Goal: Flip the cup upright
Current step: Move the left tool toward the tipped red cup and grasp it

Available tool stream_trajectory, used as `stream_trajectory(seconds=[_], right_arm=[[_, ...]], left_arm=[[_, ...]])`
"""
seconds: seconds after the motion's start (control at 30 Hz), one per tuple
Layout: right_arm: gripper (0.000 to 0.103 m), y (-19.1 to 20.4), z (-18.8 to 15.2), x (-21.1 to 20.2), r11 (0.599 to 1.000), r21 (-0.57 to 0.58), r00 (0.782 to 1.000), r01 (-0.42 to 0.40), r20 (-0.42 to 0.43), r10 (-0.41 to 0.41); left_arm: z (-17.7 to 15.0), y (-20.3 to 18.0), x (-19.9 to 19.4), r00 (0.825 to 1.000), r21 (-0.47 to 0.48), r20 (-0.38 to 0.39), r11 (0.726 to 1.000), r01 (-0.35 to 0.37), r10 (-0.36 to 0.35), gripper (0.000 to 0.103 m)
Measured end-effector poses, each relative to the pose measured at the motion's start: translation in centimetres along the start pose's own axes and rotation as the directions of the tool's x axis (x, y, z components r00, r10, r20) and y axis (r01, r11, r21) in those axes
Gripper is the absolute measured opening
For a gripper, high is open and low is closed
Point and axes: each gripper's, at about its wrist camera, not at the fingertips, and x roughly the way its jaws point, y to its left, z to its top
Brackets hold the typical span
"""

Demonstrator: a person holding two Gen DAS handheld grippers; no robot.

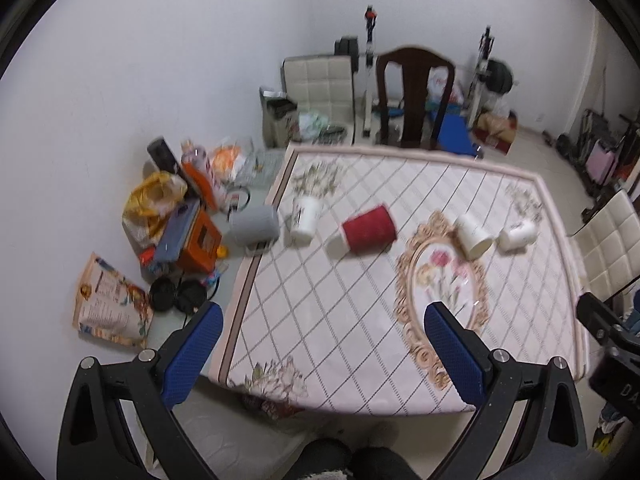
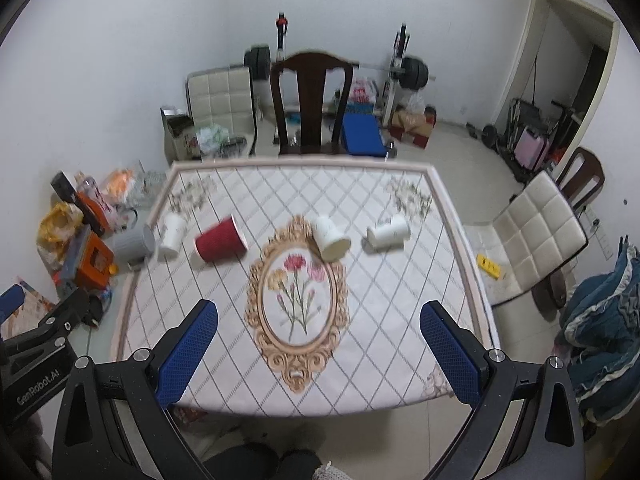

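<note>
Several cups lie on their sides on the patterned table. A red paper cup lies left of the middle. A white cup lies at the left edge. Two more white cups lie right of the middle: one and another. My left gripper is open and empty, above the table's near left part. My right gripper is open and empty, above the near middle. Both are well short of the cups.
A dark wooden chair stands at the far side, a white padded chair at the right. A grey bin and clutter lie on the floor left of the table. Weights and a bench stand at the back.
</note>
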Motion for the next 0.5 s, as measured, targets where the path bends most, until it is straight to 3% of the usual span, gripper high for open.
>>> stream_trajectory(seconds=[0.13,0.3,0.5], right_arm=[[0.102,-0.9,-1.4,4.8,1.000,-0.002,0.996,-0.004,-0.094,0.004],[0.102,-1.1,-3.6,11.4,1.000,-0.020,0.978,-0.001,-0.210,-0.003],[0.102,-0.2,-5.6,18.6,1.000,-0.017,0.938,0.005,-0.345,-0.010]], left_arm=[[-1.3,-0.4,3.9,0.994,-0.005,-0.107,1.000,-0.020,0.020,0.103],[-2.6,-0.8,7.9,0.985,0.002,-0.172,1.000,-0.031,0.031,0.103],[-2.3,-1.2,14.1,0.967,0.028,-0.256,0.999,-0.015,0.022,0.103]])
